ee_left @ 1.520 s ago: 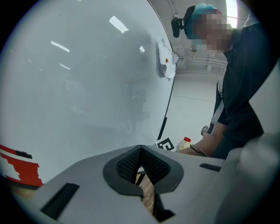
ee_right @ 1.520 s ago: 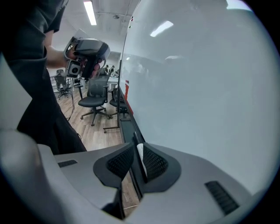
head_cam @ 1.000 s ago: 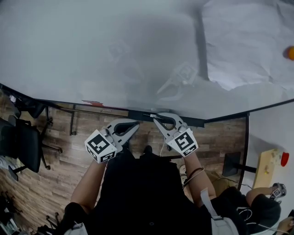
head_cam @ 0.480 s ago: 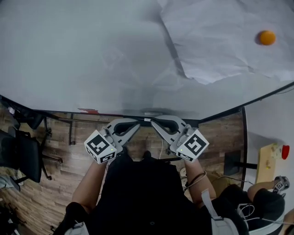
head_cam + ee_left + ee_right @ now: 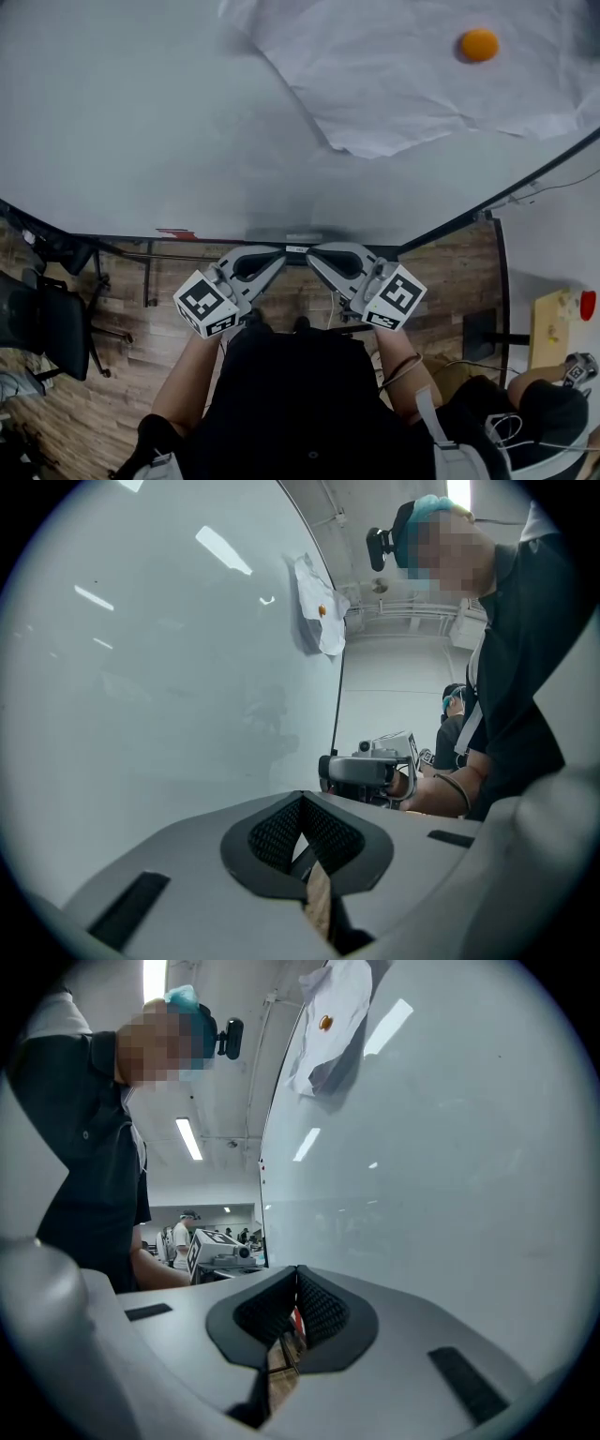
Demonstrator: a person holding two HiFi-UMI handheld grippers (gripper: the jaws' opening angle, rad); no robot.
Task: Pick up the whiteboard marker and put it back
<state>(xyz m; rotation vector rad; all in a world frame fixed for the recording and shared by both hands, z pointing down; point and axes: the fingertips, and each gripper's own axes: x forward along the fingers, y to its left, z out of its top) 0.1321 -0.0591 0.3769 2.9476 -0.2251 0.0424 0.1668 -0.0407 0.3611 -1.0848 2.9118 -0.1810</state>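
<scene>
Holding both grippers low at the whiteboard's (image 5: 141,112) bottom edge, you've got the tips facing each other, close. Your left gripper (image 5: 274,255) has its jaws pressed together on nothing, and the right gripper (image 5: 317,255) is the same. What looks like the marker (image 5: 178,232), thin and red, lies on the ledge (image 5: 225,236) left of your left gripper, can't confirm. Paper sheet (image 5: 394,84) with an orange blob (image 5: 479,45) sits upper right

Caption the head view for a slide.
Left claw and right claw, both shut, at the lower edge of the whiteboard.
</scene>
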